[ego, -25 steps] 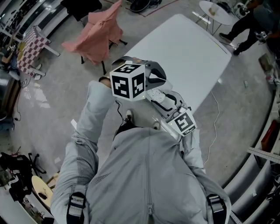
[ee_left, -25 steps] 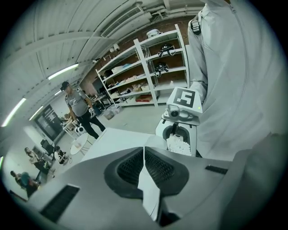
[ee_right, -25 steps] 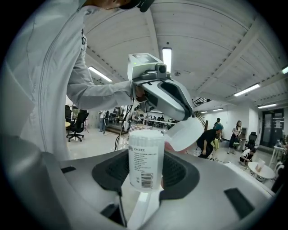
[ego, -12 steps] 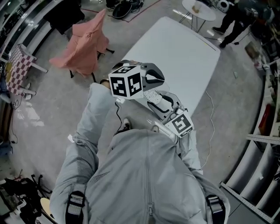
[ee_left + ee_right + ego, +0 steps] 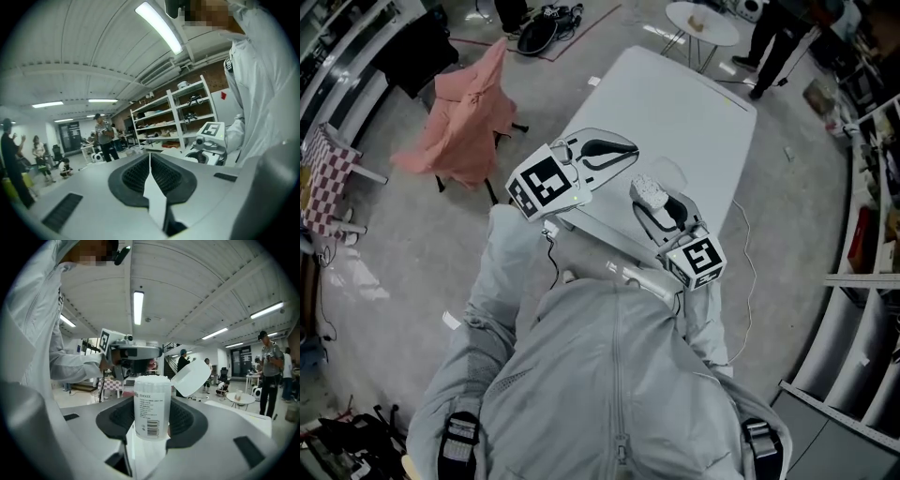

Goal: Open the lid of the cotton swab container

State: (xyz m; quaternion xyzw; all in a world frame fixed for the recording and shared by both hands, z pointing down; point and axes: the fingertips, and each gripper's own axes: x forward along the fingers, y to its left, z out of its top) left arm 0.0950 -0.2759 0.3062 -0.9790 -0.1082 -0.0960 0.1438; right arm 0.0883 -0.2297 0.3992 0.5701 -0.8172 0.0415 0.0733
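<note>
Plastic: one swab container (image 5: 151, 406), lid (image 5: 191, 377) flipped, in right tongs (image 5: 151, 422); left tongs (image 5: 150, 164) closed.

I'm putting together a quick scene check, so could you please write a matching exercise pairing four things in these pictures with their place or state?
Things:
1. clear cylindrical plastic cotton swab container
2. round white lid
3. left gripper
4. salmon-pink cloth

States:
A. hangs draped, off to one side of the white rectangular table
B. jaws together, nothing between them
C. upright, held by the right gripper
D. swung open, tilted off to one side

Pairs: 1-C, 2-D, 3-B, 4-A
</note>
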